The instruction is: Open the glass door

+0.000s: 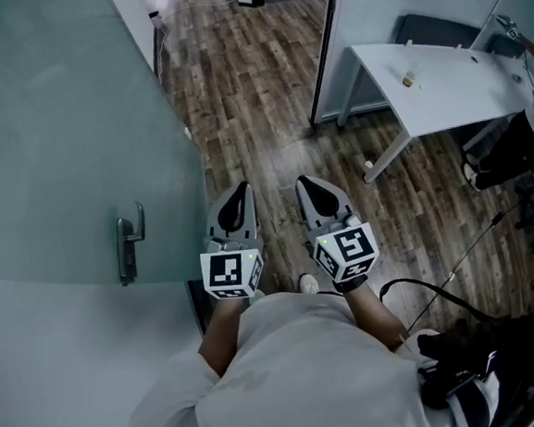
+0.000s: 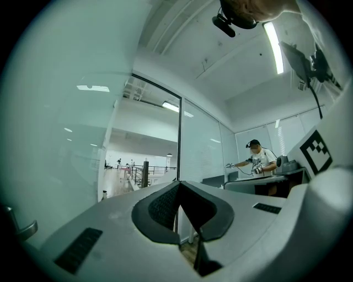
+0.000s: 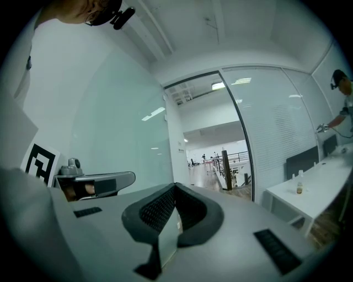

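Observation:
The frosted glass door [image 1: 56, 133] fills the left of the head view, and its metal lever handle [image 1: 130, 246] sits low on the pane. My left gripper [image 1: 240, 192] and right gripper [image 1: 307, 184] are side by side over the wood floor, right of the door's edge and apart from the handle. Both point level through the doorway. In the left gripper view my left gripper [image 2: 179, 183] is shut on nothing; the handle [image 2: 23, 229] shows at the far left. In the right gripper view my right gripper [image 3: 175, 185] is likewise shut and empty, with the door [image 3: 118, 137] to its left.
A dark-framed glass partition [image 1: 325, 49] stands ahead on the right. Beyond it is a white table [image 1: 451, 89] with a small bottle [image 1: 409, 79]. Cables and a dark bag [image 1: 465, 358] lie at the lower right. A person [image 2: 259, 162] works at a desk far off.

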A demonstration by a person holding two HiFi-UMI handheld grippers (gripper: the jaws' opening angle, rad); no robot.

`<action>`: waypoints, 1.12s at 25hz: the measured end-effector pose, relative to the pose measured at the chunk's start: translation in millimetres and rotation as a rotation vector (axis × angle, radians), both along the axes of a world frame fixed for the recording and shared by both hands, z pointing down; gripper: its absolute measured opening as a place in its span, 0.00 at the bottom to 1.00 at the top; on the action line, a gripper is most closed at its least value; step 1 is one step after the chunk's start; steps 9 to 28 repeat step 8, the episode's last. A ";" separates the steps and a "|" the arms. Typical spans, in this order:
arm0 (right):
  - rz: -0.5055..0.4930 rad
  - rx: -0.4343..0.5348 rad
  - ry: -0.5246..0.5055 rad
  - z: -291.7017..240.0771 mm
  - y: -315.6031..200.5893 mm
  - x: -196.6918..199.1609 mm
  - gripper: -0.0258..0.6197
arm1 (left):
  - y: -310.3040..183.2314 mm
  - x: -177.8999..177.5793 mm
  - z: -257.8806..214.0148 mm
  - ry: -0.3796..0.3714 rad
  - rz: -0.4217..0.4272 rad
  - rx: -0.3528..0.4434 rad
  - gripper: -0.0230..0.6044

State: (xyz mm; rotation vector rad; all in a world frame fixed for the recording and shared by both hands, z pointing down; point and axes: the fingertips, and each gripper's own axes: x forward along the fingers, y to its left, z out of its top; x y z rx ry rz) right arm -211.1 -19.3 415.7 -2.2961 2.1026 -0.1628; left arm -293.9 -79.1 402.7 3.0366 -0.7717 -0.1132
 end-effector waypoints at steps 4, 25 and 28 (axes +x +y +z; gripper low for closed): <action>-0.022 -0.031 -0.033 3.4 -5.9 -9.8 0.04 | -2.5 -12.8 -3.5 -0.010 -0.008 -0.026 0.04; -0.089 -0.071 -0.054 8.3 -21.4 -24.2 0.04 | -4.7 -36.0 -10.6 -0.015 -0.041 -0.052 0.04; -0.089 -0.071 -0.054 8.3 -21.4 -24.2 0.04 | -4.7 -36.0 -10.6 -0.015 -0.041 -0.052 0.04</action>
